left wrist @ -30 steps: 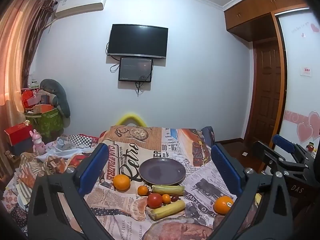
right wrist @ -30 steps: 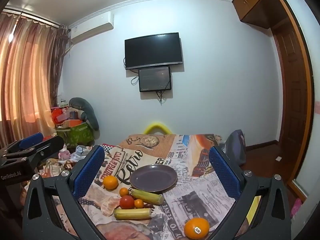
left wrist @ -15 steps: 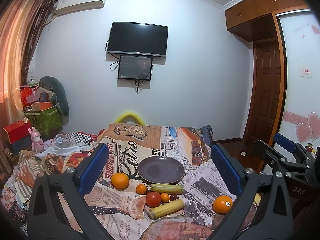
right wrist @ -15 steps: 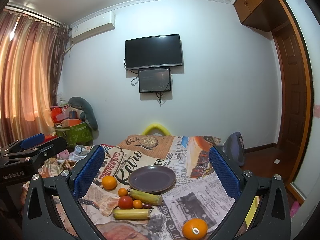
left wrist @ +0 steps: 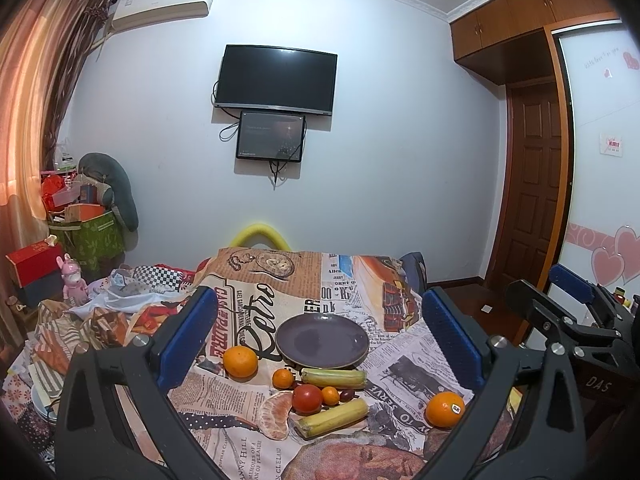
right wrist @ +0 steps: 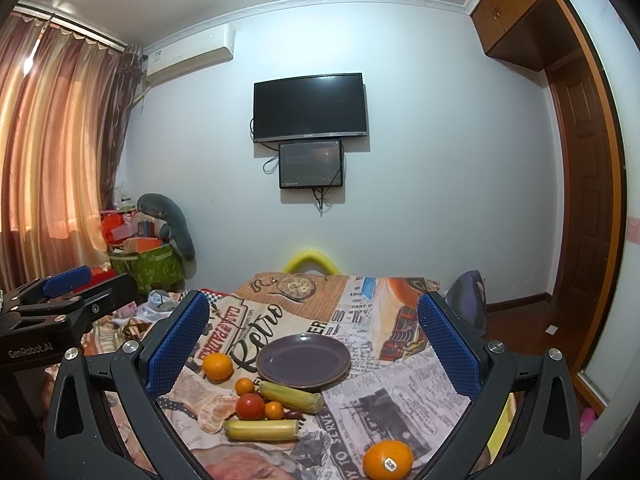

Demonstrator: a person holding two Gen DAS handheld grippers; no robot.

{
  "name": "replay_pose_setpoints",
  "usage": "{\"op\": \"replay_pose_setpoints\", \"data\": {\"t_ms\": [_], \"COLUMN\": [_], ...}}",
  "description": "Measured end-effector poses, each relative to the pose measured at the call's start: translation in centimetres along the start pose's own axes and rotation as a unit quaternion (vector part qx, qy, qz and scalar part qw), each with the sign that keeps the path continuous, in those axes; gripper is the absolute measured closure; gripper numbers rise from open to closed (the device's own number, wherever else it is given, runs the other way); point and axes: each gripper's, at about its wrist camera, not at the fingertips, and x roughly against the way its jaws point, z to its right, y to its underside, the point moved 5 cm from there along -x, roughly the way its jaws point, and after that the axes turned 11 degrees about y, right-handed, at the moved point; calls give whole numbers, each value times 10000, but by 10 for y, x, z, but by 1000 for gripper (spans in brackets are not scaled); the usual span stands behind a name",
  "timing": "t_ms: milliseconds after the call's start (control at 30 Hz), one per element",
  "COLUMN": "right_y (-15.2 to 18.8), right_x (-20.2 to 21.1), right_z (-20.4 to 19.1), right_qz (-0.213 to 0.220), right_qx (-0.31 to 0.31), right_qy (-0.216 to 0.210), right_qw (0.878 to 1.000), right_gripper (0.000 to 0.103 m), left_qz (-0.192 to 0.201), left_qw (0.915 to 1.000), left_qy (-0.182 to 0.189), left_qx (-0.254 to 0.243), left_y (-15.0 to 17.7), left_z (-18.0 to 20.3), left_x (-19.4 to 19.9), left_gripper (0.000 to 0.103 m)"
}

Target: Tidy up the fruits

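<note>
Left wrist view: purple plate (left wrist: 322, 340) sits mid-table on the newsprint cloth (left wrist: 408, 364), nothing on it. Oranges (left wrist: 240, 361), tomato (left wrist: 307, 398) and two corn cobs (left wrist: 333, 378) lie just in front; stickered orange (left wrist: 445, 409) apart to the right. Left gripper (left wrist: 320, 340) and right gripper (right wrist: 312, 344) both spread wide, holding nothing, above the table.

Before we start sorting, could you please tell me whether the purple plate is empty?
Empty. The purple plate shows only its bare surface in both views; the corn cob and oranges lie on the cloth beside it.
</note>
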Motion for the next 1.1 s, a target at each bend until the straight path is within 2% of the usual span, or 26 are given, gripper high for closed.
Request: {"op": "replay_pose_setpoints", "data": {"t_ms": [1100], "right_y": [1], "right_x": [-1], "right_z": [0], "right_qz": [-22], "right_qx": [-78], "right_qy": [-34], "right_qw": [10000], "right_gripper": [0], "left_qz": [-18], "left_qw": [10000], "left_qy": [46], "left_qx": [24], "left_y": [1], "left_z": [-2], "left_x": [-3], "left_gripper": [0]}}
